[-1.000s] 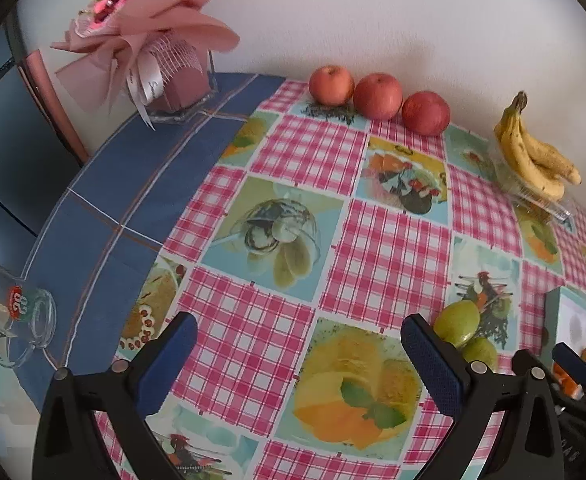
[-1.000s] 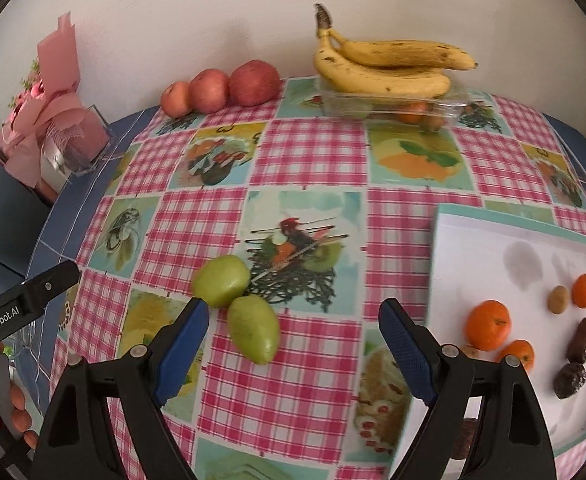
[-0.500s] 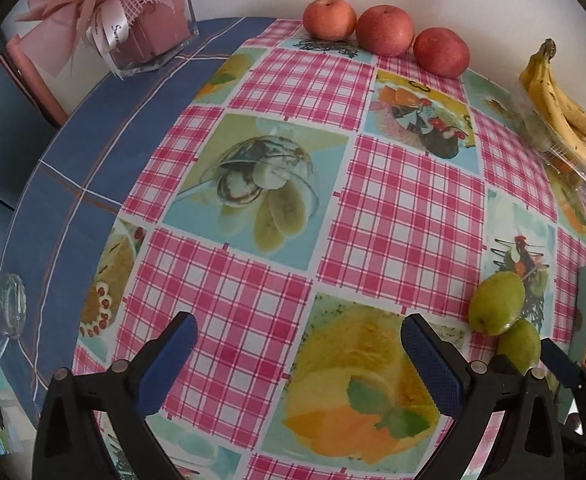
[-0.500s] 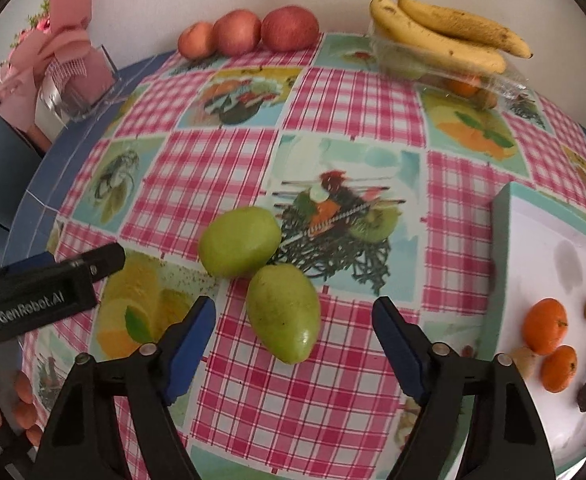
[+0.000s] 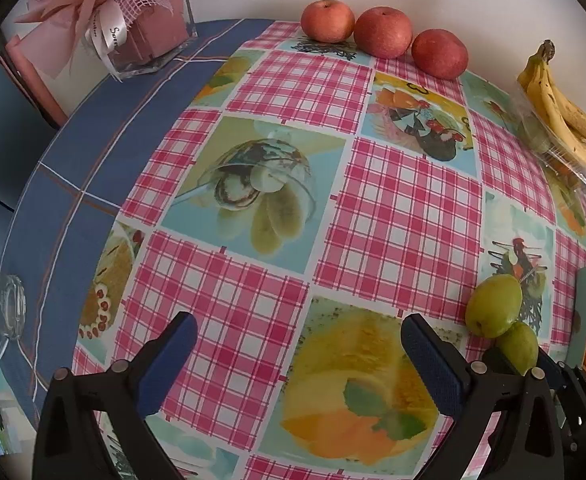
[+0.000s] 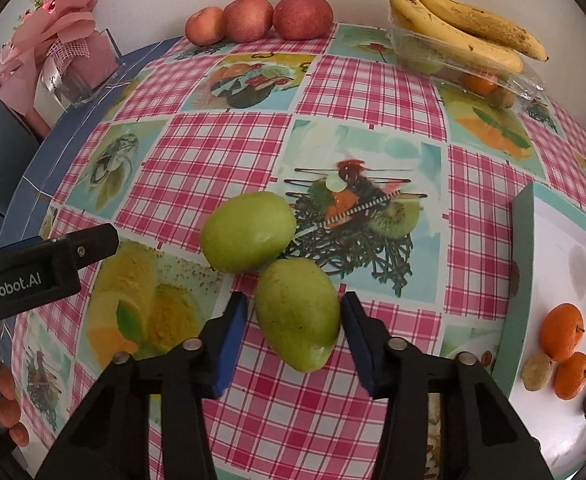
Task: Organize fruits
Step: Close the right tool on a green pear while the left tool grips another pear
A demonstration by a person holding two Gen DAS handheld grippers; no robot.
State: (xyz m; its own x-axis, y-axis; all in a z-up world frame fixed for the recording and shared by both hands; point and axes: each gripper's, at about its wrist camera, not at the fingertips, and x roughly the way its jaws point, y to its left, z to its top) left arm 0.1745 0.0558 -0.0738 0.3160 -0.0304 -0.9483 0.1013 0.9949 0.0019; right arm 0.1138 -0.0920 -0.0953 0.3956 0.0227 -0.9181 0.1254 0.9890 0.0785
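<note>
The right gripper (image 6: 295,320), jaws just closing, bracketed the nearer green mango (image 6: 297,313) mid-table, its pads barely clear of it; the left gripper (image 5: 297,356) hung wide open, empty, above the tablecloth (image 5: 397,208).

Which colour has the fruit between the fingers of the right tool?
Light green fruit; the right wrist view shows it best.

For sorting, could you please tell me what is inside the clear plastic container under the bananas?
Through the clear plastic container show something orange and green pieces; the bananas lying on it cover the rest.
</note>
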